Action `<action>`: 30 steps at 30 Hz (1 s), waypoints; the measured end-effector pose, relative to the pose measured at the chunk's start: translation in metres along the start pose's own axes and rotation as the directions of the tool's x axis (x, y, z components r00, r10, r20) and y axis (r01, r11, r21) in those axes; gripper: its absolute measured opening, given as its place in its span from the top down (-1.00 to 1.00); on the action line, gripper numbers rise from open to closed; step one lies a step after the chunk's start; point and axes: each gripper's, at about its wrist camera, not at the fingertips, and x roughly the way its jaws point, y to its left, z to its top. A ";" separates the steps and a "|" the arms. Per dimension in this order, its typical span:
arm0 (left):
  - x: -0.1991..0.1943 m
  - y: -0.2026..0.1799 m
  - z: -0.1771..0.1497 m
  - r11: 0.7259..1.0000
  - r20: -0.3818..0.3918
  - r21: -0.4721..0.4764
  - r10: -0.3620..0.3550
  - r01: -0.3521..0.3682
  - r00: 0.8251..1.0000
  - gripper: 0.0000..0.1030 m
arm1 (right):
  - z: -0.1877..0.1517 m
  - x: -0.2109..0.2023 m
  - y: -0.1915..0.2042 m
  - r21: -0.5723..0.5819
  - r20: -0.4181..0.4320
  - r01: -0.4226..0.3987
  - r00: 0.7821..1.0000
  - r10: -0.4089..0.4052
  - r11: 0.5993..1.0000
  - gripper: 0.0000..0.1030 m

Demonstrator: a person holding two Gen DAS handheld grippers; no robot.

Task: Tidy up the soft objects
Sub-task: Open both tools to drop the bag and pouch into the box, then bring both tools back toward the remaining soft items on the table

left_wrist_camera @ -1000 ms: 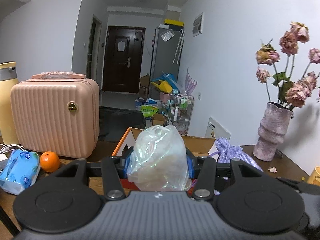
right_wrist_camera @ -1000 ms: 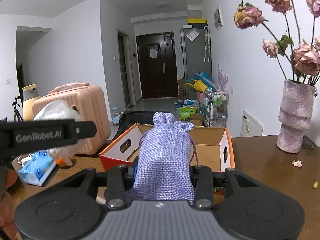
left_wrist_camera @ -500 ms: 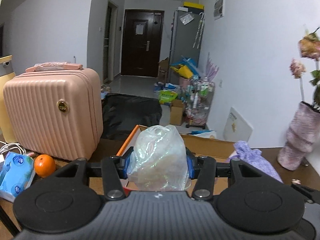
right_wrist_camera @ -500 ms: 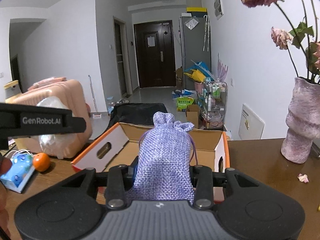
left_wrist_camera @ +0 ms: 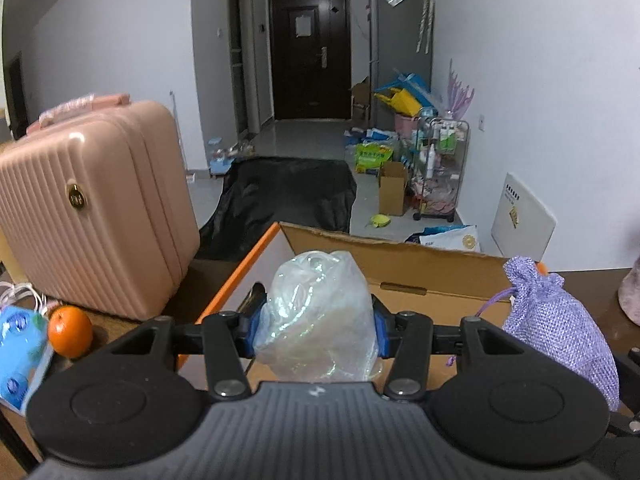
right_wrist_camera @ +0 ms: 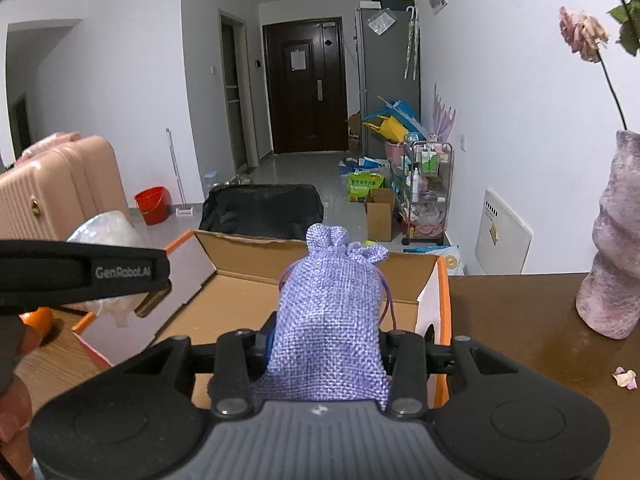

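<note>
A: Two bags are hanging over the box (left_wrist_camera: 424,280). In the left wrist view, we are gripping the plastic bag (left_wrist_camera: 316,316) in the left gripper (left_wrist_camera: 316,326); its jaws are opening, yet the pads are touching the bag's sides. The suitcase (left_wrist_camera: 92,204) and orange (left_wrist_camera: 70,331) are sitting to the left.

B: In the right wrist view, we are clamping the pouch (right_wrist_camera: 332,312) in the right gripper (right_wrist_camera: 326,344), upright above the box's open inside; those jaws are opening too, the pouch between them. The vase (right_wrist_camera: 612,248) is standing on the table (right_wrist_camera: 520,312) at right.
</note>
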 end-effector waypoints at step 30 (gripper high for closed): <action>-0.064 0.054 -0.027 0.999 0.078 -0.040 -0.031 0.034 0.996 -1.00 | -0.021 -0.040 0.014 -0.026 0.018 0.021 1.000 -0.020 0.999 -1.00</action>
